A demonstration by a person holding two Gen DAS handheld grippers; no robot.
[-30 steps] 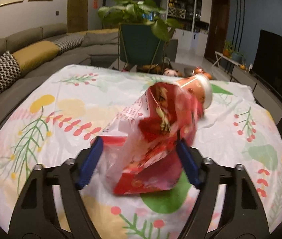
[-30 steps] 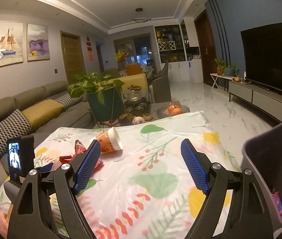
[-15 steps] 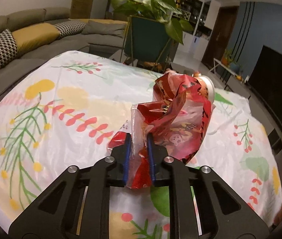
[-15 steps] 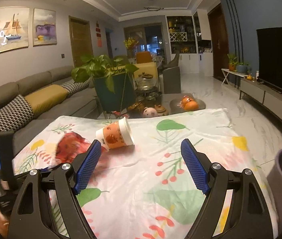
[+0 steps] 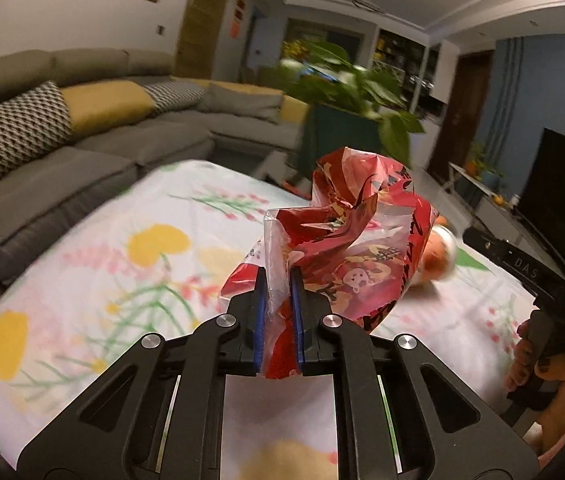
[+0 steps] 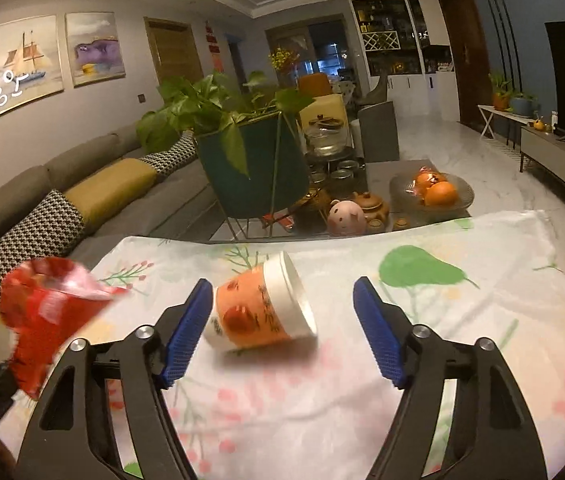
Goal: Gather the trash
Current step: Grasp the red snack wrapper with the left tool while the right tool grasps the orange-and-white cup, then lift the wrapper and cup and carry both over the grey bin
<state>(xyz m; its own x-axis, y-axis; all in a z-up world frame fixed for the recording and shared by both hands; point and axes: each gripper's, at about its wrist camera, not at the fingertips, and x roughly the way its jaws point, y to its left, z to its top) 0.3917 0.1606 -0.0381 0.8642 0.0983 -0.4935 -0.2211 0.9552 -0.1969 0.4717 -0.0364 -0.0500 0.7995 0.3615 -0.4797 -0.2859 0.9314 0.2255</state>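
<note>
Left gripper point(image 5: 278, 316): jaws pinched tight on the lower edge of a red snack bag point(image 5: 354, 248); blue pads pressed against the clear plastic seam on both sides.
Red snack bag: crumpled, partly clear, printed with cartoon figures; held up off the tablecloth point(image 5: 94, 292) in the left wrist view. In the right wrist view it appeared at far left, blurred, above the cloth's left edge.
Right gripper point(image 6: 282, 324): jaws spread wide, nothing clamped; it hung low over the cloth with the paper cup point(image 6: 262, 312) between its fingers.
Paper cup: lying on its side on the tablecloth, orange printed wall, white rim facing right and away. Its base sat just beside the left blue pad point(image 6: 186, 328); contact could not be judged. The right pad stood well clear of the rim.
Tablecloth: white with floral and leaf print, covering the work surface.
Hand point(image 5: 538, 364): seen at the right edge of the left wrist view, wrapped round the handle of the other black gripper; a pink sleeve showed below it.
Background: grey sofa point(image 6: 62, 200) with yellow and houndstooth cushions at left; potted plant point(image 6: 242, 152) in a dark green planter behind the cloth; glass bowl of oranges point(image 6: 434, 192) on the low table beyond.
</note>
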